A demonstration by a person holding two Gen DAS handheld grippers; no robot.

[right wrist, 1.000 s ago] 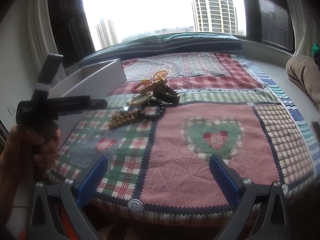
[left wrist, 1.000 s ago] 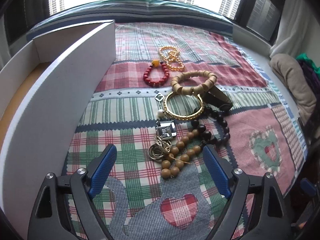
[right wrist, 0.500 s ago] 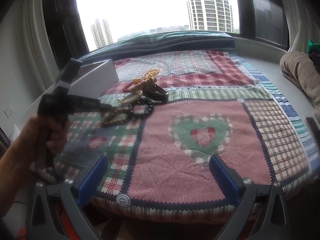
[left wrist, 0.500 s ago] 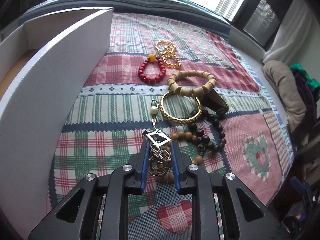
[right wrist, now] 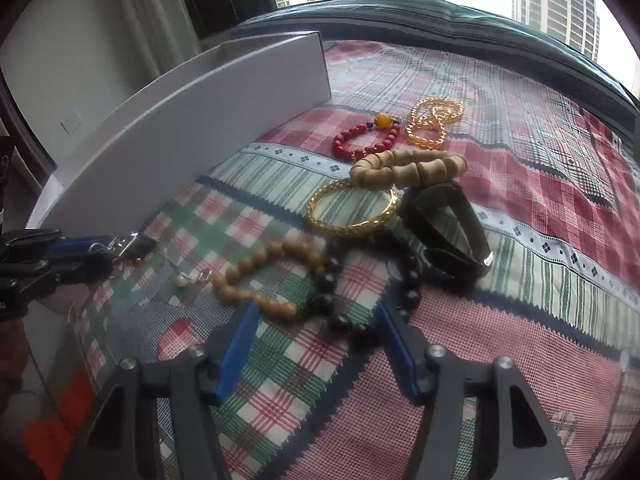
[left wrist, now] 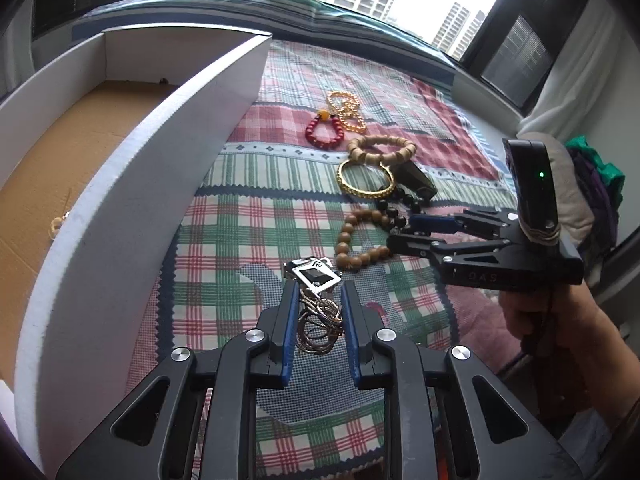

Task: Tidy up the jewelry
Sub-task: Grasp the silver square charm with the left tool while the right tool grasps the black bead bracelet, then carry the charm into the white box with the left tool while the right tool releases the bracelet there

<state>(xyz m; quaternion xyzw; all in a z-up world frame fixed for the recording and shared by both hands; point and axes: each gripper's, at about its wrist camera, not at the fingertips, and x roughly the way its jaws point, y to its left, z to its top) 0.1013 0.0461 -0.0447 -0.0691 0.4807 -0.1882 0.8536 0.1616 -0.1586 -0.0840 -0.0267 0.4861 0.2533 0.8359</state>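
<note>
Left wrist: left gripper (left wrist: 319, 316) pinching the metal ring tangle (left wrist: 318, 320) off the quilt (left wrist: 248, 240), beside white box (left wrist: 132, 200). Right gripper (right wrist: 316, 344) spread around black beads (right wrist: 340, 316).

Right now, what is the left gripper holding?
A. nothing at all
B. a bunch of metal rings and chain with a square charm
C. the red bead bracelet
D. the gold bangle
B: the left gripper has its jaws closed on the metal rings, while the red bracelet and gold bangle lie apart on the quilt.
</note>
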